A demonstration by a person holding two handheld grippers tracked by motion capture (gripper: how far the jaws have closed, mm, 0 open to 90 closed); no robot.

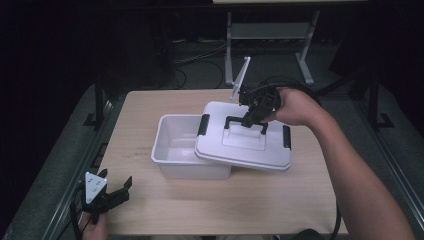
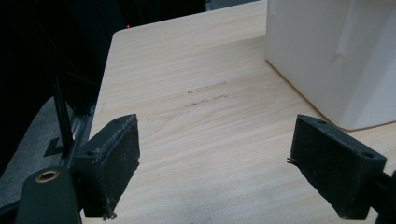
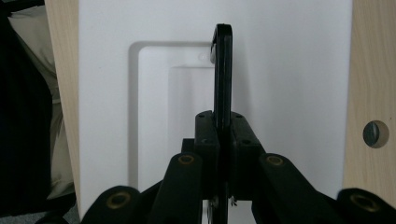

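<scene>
A white plastic box point(image 1: 176, 150) stands open at the table's middle. Its white lid point(image 1: 245, 145) with black side latches hangs tilted, resting across the box's right rim. My right gripper point(image 1: 251, 119) is shut on the lid's black carry handle point(image 1: 235, 120); in the right gripper view the jaws pinch the thin black handle point(image 3: 222, 70) edge-on above the lid point(image 3: 289, 70). My left gripper point(image 1: 116, 192) stands open near the table's front left corner, nothing between its fingers point(image 2: 113, 158). The box's wall point(image 2: 327, 51) shows ahead to its right.
The wooden table point(image 1: 150, 210) has bare room in front of the box and to its left. A white stand point(image 1: 241, 77) rises at the table's far edge. Cables and a metal frame lie on the dark floor beyond. A round hole point(image 3: 375, 134) marks the tabletop.
</scene>
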